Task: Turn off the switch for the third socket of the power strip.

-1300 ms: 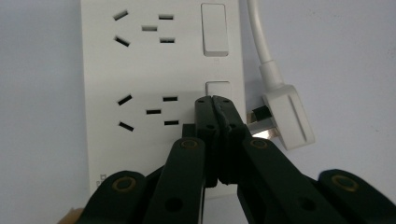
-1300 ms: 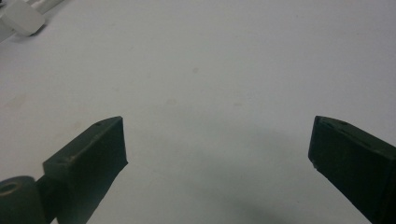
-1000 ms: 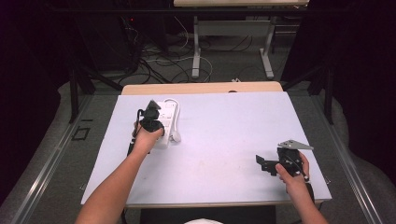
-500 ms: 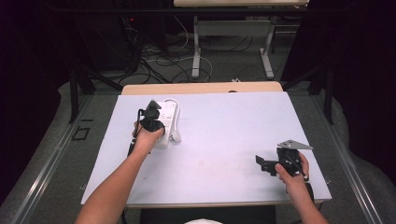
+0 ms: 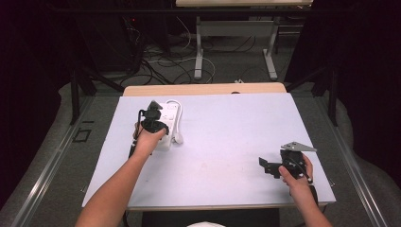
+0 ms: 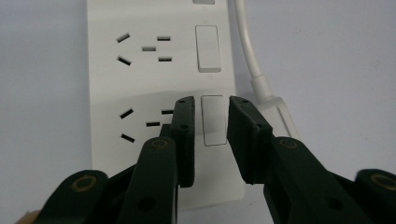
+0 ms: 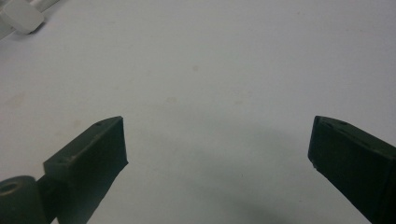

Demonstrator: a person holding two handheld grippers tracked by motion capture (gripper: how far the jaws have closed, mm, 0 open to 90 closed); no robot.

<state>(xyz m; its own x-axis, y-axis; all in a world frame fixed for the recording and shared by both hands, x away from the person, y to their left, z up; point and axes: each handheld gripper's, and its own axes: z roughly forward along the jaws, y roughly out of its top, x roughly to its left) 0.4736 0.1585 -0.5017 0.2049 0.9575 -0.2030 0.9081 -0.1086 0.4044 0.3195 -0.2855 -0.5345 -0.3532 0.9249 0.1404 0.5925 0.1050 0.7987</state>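
Note:
A white power strip (image 5: 169, 115) lies on the left part of the table, its white cord (image 6: 247, 51) looping beside it. My left gripper (image 5: 153, 109) points down at it. In the left gripper view, the left gripper (image 6: 211, 105) hovers over the strip's sockets (image 6: 140, 79). Its jaws have just been opening and stand a little apart. A rocker switch (image 6: 214, 120) shows in the gap, and the pads press on nothing. My right gripper (image 5: 267, 166) rests near the table's front right. There the right gripper (image 7: 217, 140) is wide open over bare tabletop.
The pale table (image 5: 227, 123) has a wooden strip (image 5: 203, 89) along its far edge. The cord's white plug (image 5: 178, 139) lies beside the strip, and the plug (image 7: 21, 16) sits far off in the right gripper view. Beyond are dark floor, cables and table legs (image 5: 198, 47).

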